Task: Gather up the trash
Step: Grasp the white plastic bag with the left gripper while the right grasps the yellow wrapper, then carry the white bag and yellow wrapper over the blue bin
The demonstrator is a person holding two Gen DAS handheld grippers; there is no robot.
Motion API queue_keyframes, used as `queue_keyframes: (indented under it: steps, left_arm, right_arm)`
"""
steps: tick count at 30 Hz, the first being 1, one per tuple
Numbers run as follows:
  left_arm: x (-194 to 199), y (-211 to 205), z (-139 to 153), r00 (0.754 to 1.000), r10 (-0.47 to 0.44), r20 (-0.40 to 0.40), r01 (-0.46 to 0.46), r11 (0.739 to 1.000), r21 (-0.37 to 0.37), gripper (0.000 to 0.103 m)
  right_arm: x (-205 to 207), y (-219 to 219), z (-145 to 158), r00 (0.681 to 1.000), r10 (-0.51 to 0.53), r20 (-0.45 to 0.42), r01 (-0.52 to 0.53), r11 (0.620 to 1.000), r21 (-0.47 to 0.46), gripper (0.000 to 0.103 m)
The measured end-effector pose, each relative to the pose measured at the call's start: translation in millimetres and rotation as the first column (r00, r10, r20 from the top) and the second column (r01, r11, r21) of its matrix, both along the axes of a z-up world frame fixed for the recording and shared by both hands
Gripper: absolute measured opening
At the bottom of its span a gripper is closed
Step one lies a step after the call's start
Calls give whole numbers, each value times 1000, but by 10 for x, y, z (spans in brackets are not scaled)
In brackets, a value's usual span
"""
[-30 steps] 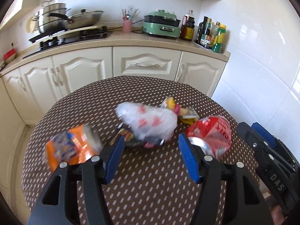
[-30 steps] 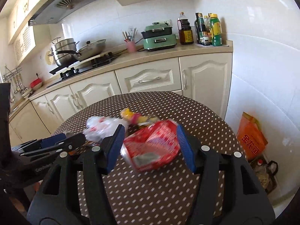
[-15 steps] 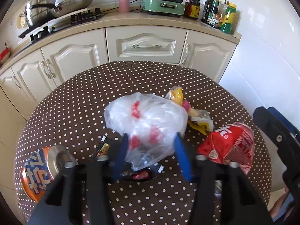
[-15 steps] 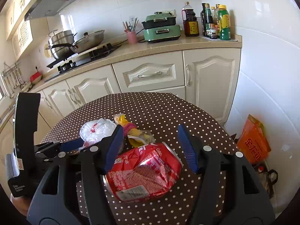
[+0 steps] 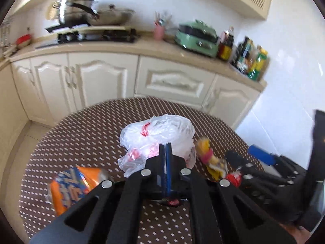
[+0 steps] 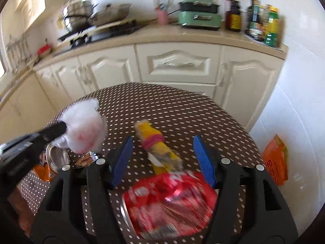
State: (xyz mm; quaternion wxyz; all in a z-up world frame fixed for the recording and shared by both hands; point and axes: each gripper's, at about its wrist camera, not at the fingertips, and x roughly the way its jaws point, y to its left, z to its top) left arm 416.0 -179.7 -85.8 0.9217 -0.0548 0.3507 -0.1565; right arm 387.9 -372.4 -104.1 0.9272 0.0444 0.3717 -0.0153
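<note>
Pinching tight, the left gripper (image 5: 165, 152) now has its two blue fingers pressed together on the white plastic bag (image 5: 156, 134). Half a second ago those fingers stood wide apart on both sides of the bag. The bag now looks lifted a little above the brown dotted table (image 5: 101, 126), bunched up at the finger tips. In the right wrist view the same bag (image 6: 84, 128) hangs at the end of the left gripper (image 6: 61, 129), over the left side of the table (image 6: 182, 105).

The right gripper (image 6: 162, 158) is wide open and holds nothing. Its blue fingers (image 6: 203, 158) stand on both sides of the red crushed can (image 6: 170, 201), which lies on the table close to the camera. The can was farther in between the fingers before; now it sits lower and nearer, and it looks blurry. Just past it lies the yellow and pink wrapper (image 6: 156, 146), right between the open fingers.

The orange can (image 5: 71, 185) lies on the table to the left of the left gripper. A small brown wrapper (image 6: 86, 158) lies near it, under the bag. An orange bag (image 6: 276, 162) sits on the floor by the white wall, well apart from the table.
</note>
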Motion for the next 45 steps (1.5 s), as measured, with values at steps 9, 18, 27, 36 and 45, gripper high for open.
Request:
queue_keyframes:
  steps: [9, 18, 27, 36, 45]
  left_arm:
    - [148, 165, -41, 999, 27, -18, -27, 999, -35, 1]
    - [166, 302, -68, 999, 37, -26, -39, 997, -64, 1]
    - [-264, 706, 295, 996, 68, 55, -61, 992, -114, 1]
    - [-1007, 1549, 646, 975, 162, 153, -143, 982, -126, 1]
    - [-1739, 2792, 542, 931, 327, 159, -310, 943, -126, 1]
  right_arm:
    - [609, 288, -365, 980, 59, -192, -67, 997, -35, 58]
    - [503, 325, -332, 990, 45, -130, -46, 999, 0, 34]
    - [-99, 806, 434, 988, 123, 95, -127, 992, 28, 33]
    - [-646, 1691, 855, 953, 242, 183, -249, 968, 17, 33]
    - [-1114, 2901, 914, 888, 412, 203, -422, 907, 5, 33]
